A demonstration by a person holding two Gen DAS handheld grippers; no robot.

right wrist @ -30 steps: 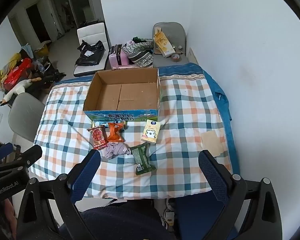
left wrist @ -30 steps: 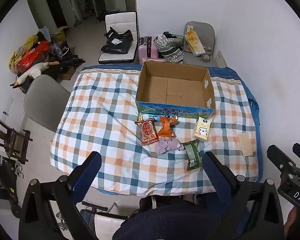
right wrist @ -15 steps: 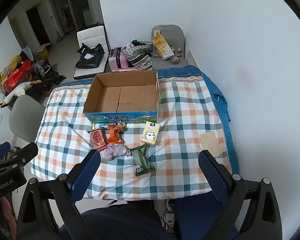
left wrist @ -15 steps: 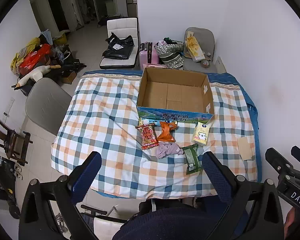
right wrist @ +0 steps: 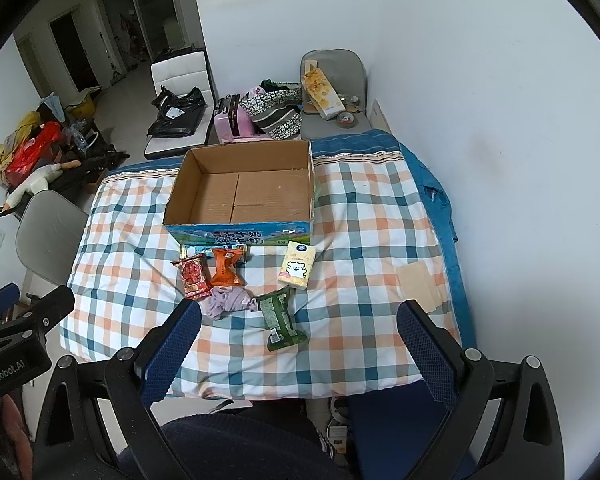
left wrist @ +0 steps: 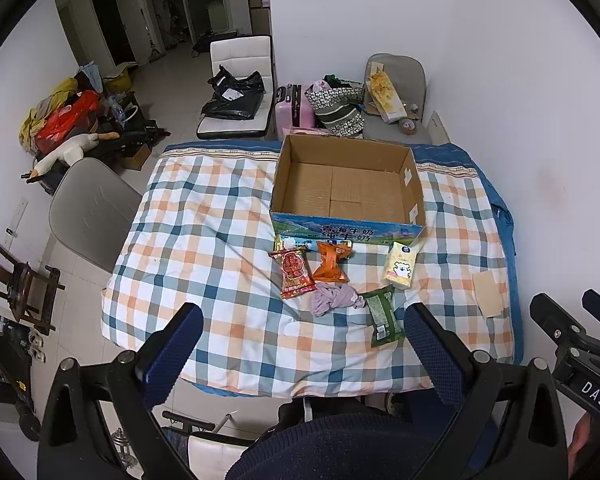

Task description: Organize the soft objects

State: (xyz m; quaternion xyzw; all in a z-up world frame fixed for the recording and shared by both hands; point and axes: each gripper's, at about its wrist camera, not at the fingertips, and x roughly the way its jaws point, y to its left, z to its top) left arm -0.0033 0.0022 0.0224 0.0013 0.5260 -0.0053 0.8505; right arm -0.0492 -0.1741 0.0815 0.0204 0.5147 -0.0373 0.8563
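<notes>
An open, empty cardboard box (left wrist: pixel 346 188) (right wrist: pixel 244 192) sits on the checked tablecloth (left wrist: pixel 204 240) (right wrist: pixel 372 248). In front of it lie a red snack packet (left wrist: pixel 295 273) (right wrist: pixel 193 276), an orange packet (left wrist: pixel 332 261) (right wrist: pixel 225 267), a yellow tissue pack (left wrist: pixel 399 270) (right wrist: pixel 297 265), a crumpled purple cloth (left wrist: pixel 332 299) (right wrist: pixel 228 301) and a green packet (left wrist: pixel 383 315) (right wrist: pixel 281 318). A blue packet (left wrist: pixel 296 243) peeks out by the box front. My left gripper (left wrist: pixel 302 344) and right gripper (right wrist: pixel 298 338) are both open and empty, held high above the table's near edge.
A grey chair (left wrist: pixel 88 212) stands at the table's left. A white chair (left wrist: pixel 240 92), a pink suitcase (left wrist: pixel 294 112), bags and another grey chair (left wrist: pixel 396 96) stand behind the table. The white wall (right wrist: pixel 480 120) is on the right. A beige patch (right wrist: pixel 416 284) lies on the cloth.
Both grippers have risen and drawn back a little, so the table and objects look smaller and lower in view. Nothing on the table has moved.
</notes>
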